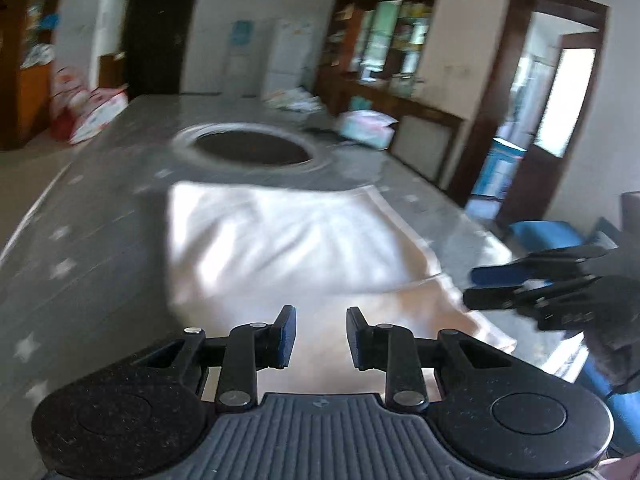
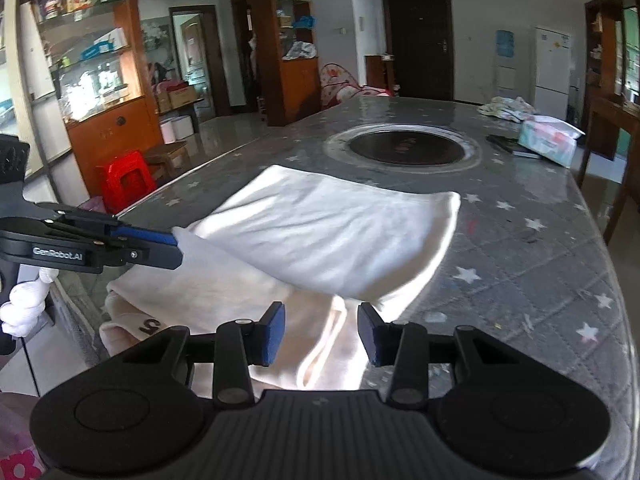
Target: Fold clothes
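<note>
The cream-white folded fabric garment (image 2: 320, 240) lies on the grey star-patterned quilted table cover (image 2: 520, 248), just on the near side of the round dark inset hotplate (image 2: 404, 146), its upper layer doubled over. The left gripper (image 1: 321, 334) hovers over the garment's near part, jaws slightly parted, nothing between them. The right gripper (image 2: 322, 334) stands partly open over the garment's near edge, gripping nothing.

A grey star-patterned table (image 2: 520, 208) fills the lower frame, a dark round inset (image 2: 404, 146) at its centre. Wooden glass-fronted shelving (image 2: 88, 60) stands upper left, a red plastic stool (image 2: 126, 182) below it. A dark door (image 2: 416, 40) and a white fridge (image 2: 552, 68) line the far white wall. Daylight glares off the tiled floor (image 2: 224, 132).
</note>
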A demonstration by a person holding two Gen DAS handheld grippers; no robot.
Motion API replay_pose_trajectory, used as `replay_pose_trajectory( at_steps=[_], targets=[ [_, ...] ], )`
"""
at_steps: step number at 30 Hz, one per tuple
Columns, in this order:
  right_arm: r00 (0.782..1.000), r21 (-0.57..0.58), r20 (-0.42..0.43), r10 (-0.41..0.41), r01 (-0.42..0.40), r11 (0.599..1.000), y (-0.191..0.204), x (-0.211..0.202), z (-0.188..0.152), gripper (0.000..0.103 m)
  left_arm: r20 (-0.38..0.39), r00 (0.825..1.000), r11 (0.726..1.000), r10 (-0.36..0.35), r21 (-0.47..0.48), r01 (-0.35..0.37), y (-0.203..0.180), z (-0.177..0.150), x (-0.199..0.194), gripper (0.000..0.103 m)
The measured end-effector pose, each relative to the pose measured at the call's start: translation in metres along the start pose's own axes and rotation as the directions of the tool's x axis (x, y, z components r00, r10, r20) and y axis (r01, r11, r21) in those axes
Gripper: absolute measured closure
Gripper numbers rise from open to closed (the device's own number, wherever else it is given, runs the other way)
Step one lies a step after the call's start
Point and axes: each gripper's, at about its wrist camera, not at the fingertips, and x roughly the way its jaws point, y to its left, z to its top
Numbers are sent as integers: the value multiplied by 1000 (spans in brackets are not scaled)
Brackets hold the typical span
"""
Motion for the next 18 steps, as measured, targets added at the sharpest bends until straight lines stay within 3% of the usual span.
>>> replay_pose_trajectory(
  at_steps=[8,12,18],
  targets=[
    [998,-47,-32,52,-53,997,15,24,7,62,-51,996,996,79,-38,-81,33,-17,-10,77],
    [996,-44,-73,51,-54,998,14,37,2,62,-42,997,997,72,-36,-73,37,-11,-14,79],
    [997,-55,-67,47,-51,997,16,35,7,62,-1,1000,1000,15,6,-15,27,12,1,79]
  ],
)
